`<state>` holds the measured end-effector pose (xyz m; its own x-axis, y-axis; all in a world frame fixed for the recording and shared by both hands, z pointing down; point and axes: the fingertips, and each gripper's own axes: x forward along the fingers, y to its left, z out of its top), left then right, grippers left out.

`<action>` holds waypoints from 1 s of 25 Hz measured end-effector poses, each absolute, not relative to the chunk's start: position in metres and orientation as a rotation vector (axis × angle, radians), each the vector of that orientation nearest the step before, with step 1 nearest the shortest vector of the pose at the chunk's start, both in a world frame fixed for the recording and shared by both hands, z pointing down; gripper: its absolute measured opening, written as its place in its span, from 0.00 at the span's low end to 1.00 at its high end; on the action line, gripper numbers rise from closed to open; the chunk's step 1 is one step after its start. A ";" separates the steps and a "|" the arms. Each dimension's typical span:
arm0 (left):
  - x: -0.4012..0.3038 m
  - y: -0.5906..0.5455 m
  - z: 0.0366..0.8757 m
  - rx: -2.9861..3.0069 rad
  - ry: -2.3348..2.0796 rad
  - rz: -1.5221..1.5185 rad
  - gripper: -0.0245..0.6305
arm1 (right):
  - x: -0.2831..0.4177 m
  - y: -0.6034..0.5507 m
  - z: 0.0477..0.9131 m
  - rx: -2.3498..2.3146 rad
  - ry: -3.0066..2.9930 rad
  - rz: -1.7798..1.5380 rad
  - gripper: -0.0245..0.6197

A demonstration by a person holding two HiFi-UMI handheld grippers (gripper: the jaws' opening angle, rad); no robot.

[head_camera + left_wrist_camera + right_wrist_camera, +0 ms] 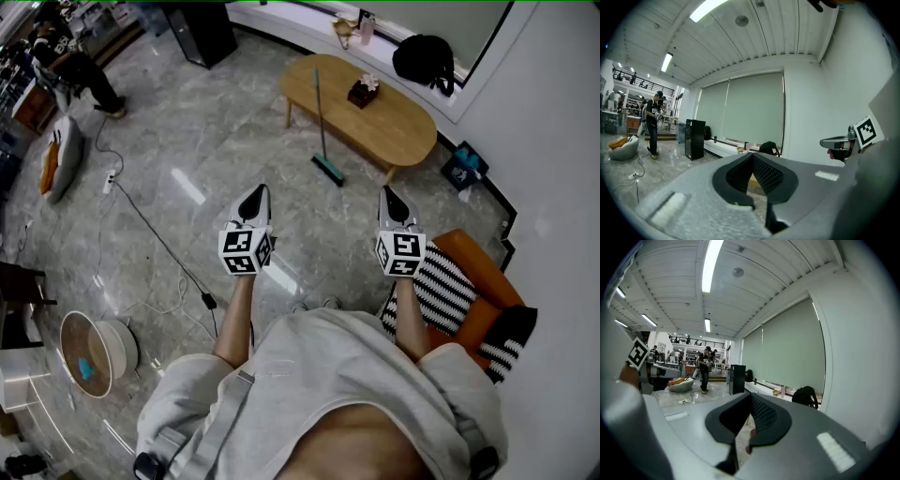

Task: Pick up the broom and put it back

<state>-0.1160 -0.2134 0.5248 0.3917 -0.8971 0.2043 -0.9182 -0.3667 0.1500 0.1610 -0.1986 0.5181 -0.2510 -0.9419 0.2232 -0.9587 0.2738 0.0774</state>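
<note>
Left tongs [255, 191], right tongs [389, 193] closed; broom [322, 131] well ahead

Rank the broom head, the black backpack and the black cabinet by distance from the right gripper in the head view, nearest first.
1. The broom head, on the floor just ahead and left of the right gripper.
2. The black backpack, beyond the wooden table, at the wall.
3. The black cabinet, far off to the left.
</note>
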 end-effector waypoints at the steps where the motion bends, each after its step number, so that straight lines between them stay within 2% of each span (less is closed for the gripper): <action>1: -0.116 -0.213 0.525 2.413 -1.606 0.128 0.04 | 0.161 -0.199 0.518 1.764 -2.317 0.108 0.04; 25: -0.123 -0.208 0.524 2.396 -1.629 0.138 0.04 | 0.150 -0.195 0.520 1.716 -2.373 0.138 0.04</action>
<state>-0.1227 -0.2078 0.5242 0.3738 -0.9031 0.2112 -0.9258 -0.3494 0.1444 0.1496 -0.1954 0.5198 -0.3004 -0.9272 0.2236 -0.9469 0.3180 0.0466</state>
